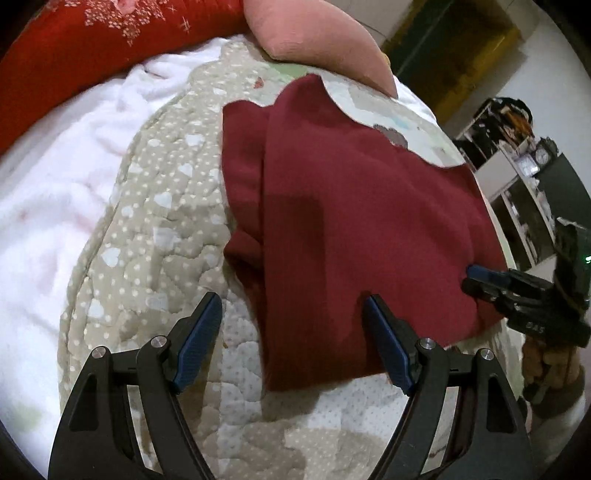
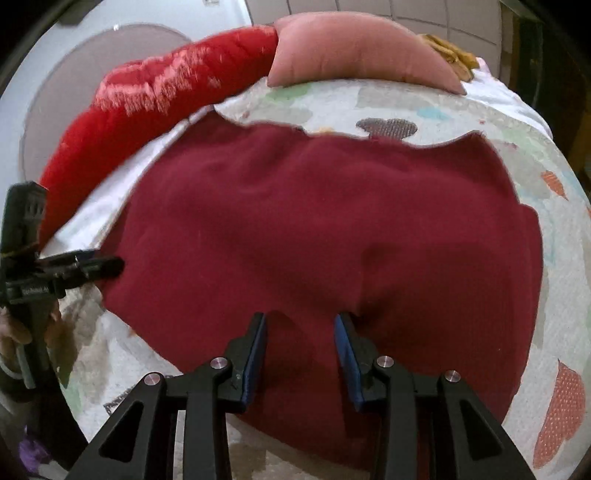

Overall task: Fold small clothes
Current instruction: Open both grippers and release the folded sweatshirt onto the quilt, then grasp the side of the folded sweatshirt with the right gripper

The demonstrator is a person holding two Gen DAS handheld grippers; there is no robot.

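Two pillows line the far edge of the bed: a red one [image 1: 74, 55] on the left, a pink one [image 1: 317, 33] to its right. Nearer lie a white blanket [image 1: 55, 184] and a patterned quilt [image 1: 155, 206], with the maroon garment [image 1: 351, 206] spread flat on the quilt. The left gripper [image 1: 293, 321] is spread wide at the garment's near edge, grasping nothing. The right gripper [image 2: 300, 326] hovers released over the cloth. Only the left view shows the shelves [image 1: 517, 155] beyond the bed; only the right view shows a yellow item [image 2: 450, 51] behind the pink pillow.
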